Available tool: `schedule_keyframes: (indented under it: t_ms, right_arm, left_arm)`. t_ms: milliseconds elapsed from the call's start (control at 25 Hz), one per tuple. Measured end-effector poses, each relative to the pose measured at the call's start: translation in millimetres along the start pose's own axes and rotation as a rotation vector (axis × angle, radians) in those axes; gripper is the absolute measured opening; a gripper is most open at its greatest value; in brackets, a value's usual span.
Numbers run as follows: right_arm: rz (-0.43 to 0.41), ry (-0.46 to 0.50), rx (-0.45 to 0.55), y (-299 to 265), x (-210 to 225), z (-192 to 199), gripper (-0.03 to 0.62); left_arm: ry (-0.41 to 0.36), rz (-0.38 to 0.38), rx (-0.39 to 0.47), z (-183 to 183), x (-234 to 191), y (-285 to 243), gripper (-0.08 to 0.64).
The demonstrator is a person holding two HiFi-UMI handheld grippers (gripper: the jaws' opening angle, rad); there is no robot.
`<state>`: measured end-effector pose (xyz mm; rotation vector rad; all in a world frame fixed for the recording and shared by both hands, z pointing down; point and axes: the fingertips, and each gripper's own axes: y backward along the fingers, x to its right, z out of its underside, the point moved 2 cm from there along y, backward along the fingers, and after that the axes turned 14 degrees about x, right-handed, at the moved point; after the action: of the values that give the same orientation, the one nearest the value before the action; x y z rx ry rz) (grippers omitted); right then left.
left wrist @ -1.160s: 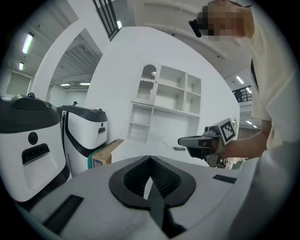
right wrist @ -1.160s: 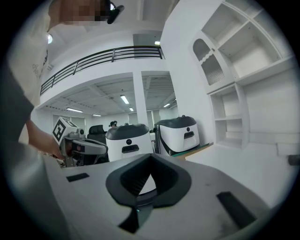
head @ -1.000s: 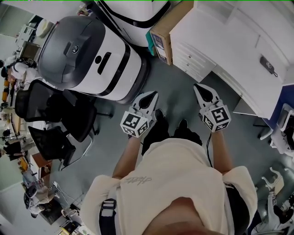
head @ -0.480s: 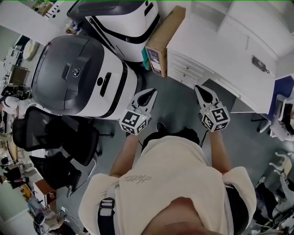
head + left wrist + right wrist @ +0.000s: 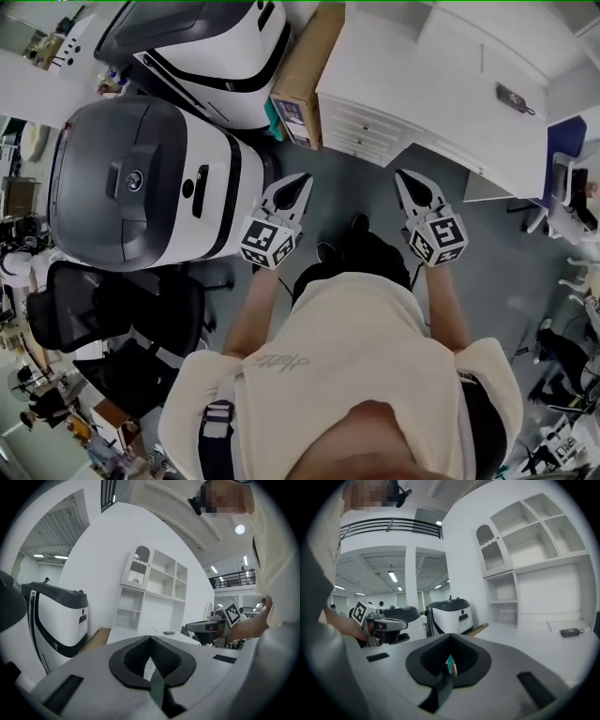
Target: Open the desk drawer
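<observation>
Two hand-held grippers, both empty.

- Left gripper: jaws together, nothing between them.
- Right gripper: jaws together, likewise bare.
- Drawer stack: white, several fronts one above another. It sits ahead of both grippers and between their lines, touched by neither. No handle can be made out.
- Desk: white, ahead and to the right of the right gripper.
- Cardboard box: against the stack's side, ahead of the left gripper.
- Grey-and-white machine: just beside the left gripper, on its outer side.

Hazards, as judged:
- Closed jaws would butt or slide off a drawer front unless parted first.
- With several fronts, the wrong one may be taken.
- The left gripper may knock the box or the machine.
- The person's shoes, between and below the grippers, stand where a drawer would slide out.
</observation>
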<state>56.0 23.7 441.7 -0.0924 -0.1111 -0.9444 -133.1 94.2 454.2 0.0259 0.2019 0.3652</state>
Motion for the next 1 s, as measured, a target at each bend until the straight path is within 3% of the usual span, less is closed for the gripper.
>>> schedule_keyframes:
  t_ms: [240, 440, 760, 1000]
  right_arm:
    - [0.023, -0.037, -0.022, -8, 37, 13, -0.006]
    - [0.032, -0.039, 0.019, -45, 78, 10, -0.006]
    - [-0.035, -0.007, 0.038, -105, 130, 4, -0.006]
    - [-0.044, -0.046, 0.01, -116, 154, 15, -0.006]
  left_arm:
    - [0.025, -0.004, -0.031, 15, -15, -43, 0.0]
    - [-0.02, 0.031, -0.052, 0, -29, -93, 0.0]
    - [-0.08, 0.046, -0.066, -9, -58, -168, 0.0]
    - [-0.038, 0.035, -0.065, -8, -69, -201, 0.0]
